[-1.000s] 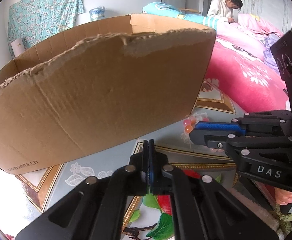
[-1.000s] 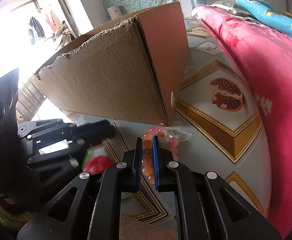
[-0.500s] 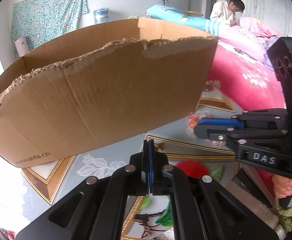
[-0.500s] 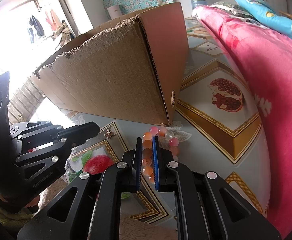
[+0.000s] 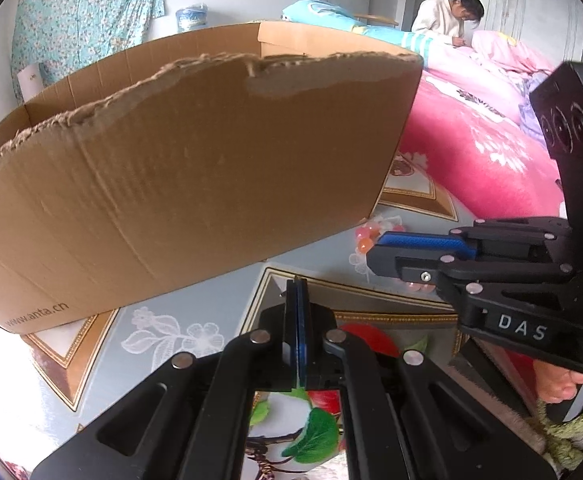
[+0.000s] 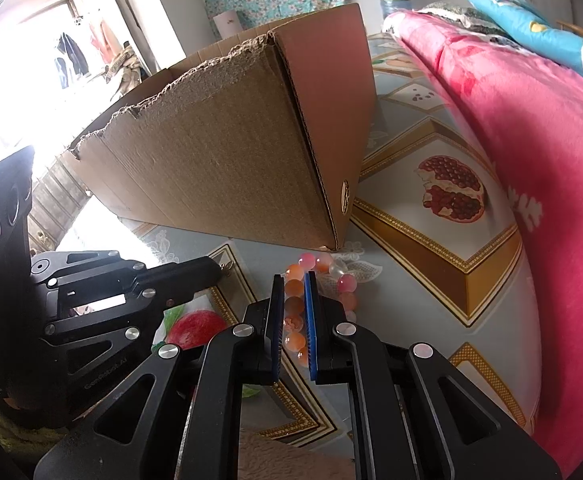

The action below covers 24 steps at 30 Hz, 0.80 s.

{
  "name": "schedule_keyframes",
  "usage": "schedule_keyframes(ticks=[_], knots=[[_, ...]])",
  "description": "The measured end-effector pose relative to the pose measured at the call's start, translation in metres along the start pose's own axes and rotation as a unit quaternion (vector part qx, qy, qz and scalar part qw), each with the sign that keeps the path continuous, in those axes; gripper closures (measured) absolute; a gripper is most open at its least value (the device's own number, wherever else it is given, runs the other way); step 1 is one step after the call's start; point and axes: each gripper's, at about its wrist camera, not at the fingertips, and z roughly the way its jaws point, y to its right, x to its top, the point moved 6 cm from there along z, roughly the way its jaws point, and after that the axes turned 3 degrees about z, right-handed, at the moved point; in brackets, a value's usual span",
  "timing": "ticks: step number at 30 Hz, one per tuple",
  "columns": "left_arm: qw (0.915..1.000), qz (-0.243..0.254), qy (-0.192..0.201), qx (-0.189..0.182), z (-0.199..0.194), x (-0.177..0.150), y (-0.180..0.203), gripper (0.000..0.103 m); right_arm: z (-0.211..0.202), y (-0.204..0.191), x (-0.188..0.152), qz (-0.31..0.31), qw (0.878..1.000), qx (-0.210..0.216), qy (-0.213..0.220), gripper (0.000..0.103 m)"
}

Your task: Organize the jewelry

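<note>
Right wrist view shows the right gripper (image 6: 293,292) with its blue pads closed down narrowly on a bead bracelet (image 6: 319,280), a loop of orange, pink and clear beads. One side of the loop runs between the pads; the rest lies on the patterned tablecloth (image 6: 431,264) just in front of the near corner of the cardboard box (image 6: 231,160). Whether the bracelet is already clear of the cloth cannot be told from this angle.

From the left wrist view, the left gripper (image 5: 297,320) is fully shut on nothing, hanging over the cloth in front of the box's long torn-edged wall, with the right gripper (image 5: 375,248) and a few beads visible off to its right.

The step in hand looks like carrying the bracelet into the box (the only container in sight). To do it well, the grip should stay firm, since round beads can roll out from flat pads. A straight lift comes first, high enough that the dangling part of the loop clears the ragged rim, then a move across and a release well inside. The left gripper could steady the box wall if it shifts.
</note>
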Motion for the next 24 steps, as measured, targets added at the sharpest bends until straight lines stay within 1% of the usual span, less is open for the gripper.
schedule_keyframes(ticks=[3,4,5,7,8,10,11,20,23,24], knots=[[1.0,-0.005,-0.002,0.0,-0.001,0.0,-0.001,0.103,0.0,-0.001,0.0,0.001,1.0,0.0,0.0,0.095],[1.0,-0.009,-0.003,-0.002,-0.001,0.0,-0.001,0.101,0.0,-0.001,0.0,0.001,1.0,0.0,0.0,0.095],[0.9999,-0.01,-0.004,-0.003,-0.001,0.0,-0.002,0.098,0.0,-0.001,0.0,0.001,1.0,0.0,0.001,0.095],[0.9999,-0.015,-0.006,-0.005,-0.001,0.0,-0.002,0.088,0.0,-0.001,0.0,0.001,1.0,0.0,0.001,0.095],[0.9998,-0.016,-0.007,-0.005,-0.001,0.001,-0.002,0.086,0.0,-0.001,0.0,0.001,1.0,-0.001,0.001,0.095],[0.9998,-0.015,-0.007,-0.005,0.0,0.002,0.001,0.078,0.001,-0.001,0.0,0.001,1.0,0.0,0.001,0.095],[0.9999,-0.013,-0.007,-0.004,0.001,0.003,0.002,0.078,0.0,-0.002,0.0,0.001,1.0,0.0,0.001,0.095],[0.9994,0.012,0.001,0.034,0.007,0.007,0.008,0.078,0.001,-0.002,0.0,0.003,1.0,0.002,0.002,0.095],[0.9991,0.022,0.005,0.036,0.007,0.007,0.012,0.086,0.001,-0.002,0.0,0.003,1.0,0.003,0.002,0.095],[0.999,0.024,0.005,0.037,0.007,0.007,0.013,0.091,0.001,-0.002,0.0,0.003,1.0,0.003,0.002,0.095]])
